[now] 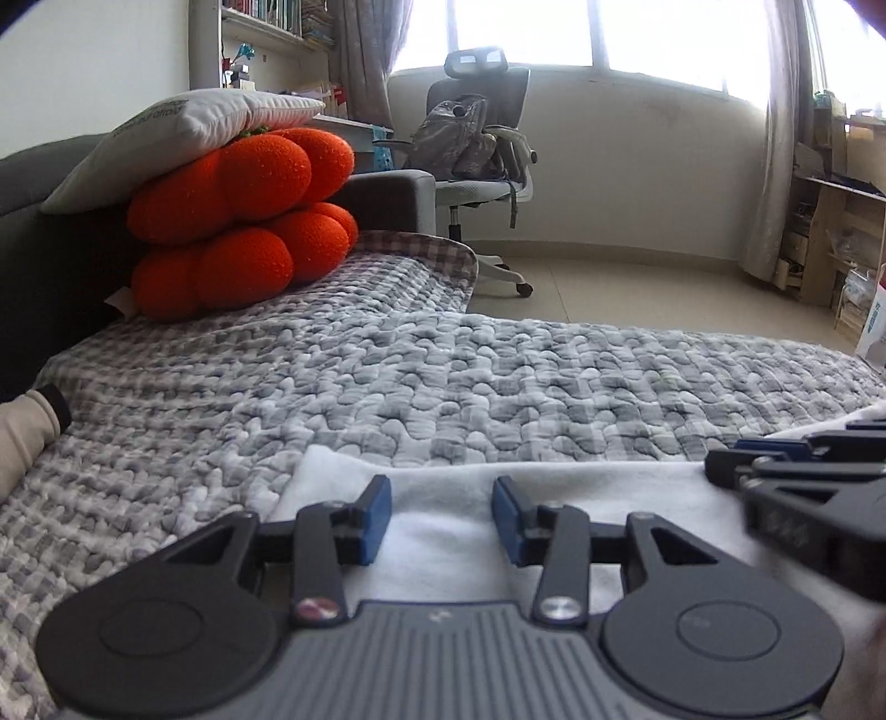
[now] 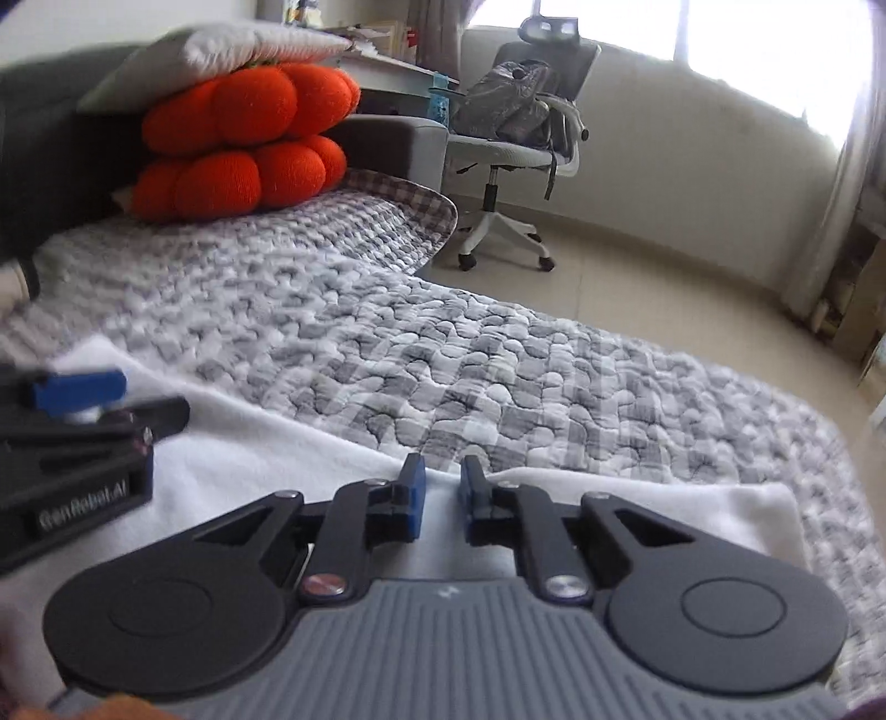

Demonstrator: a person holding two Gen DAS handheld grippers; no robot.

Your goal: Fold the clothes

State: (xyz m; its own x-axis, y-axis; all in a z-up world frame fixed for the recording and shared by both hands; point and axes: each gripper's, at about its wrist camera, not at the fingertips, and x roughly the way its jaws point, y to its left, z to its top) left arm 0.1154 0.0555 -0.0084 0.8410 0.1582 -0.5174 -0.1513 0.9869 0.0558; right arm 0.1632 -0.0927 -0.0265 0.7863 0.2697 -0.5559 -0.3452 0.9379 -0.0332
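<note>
Left tool (image 1: 441,512) gapes, empty, over white fleece garment (image 1: 443,548); right tool (image 2: 443,498) narrow, probably empty, blurred. Bite the far hem, fold evenly.

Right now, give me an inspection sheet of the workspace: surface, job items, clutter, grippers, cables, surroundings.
Surface: grey-white quilted bedspread, wrinkled.
Job's things: white garment lying flat at the near edge, under both grippers.
Clutter: two orange cushions stacked, white pillow on top; beige sleeve at far left.
Grippers: left gripper open, nothing pinched; right gripper with a narrow gap, over the garment, grip unclear.
Cables: nothing seen.
Surroundings: office chair with a grey bag, bookshelf, windows with curtains.
</note>
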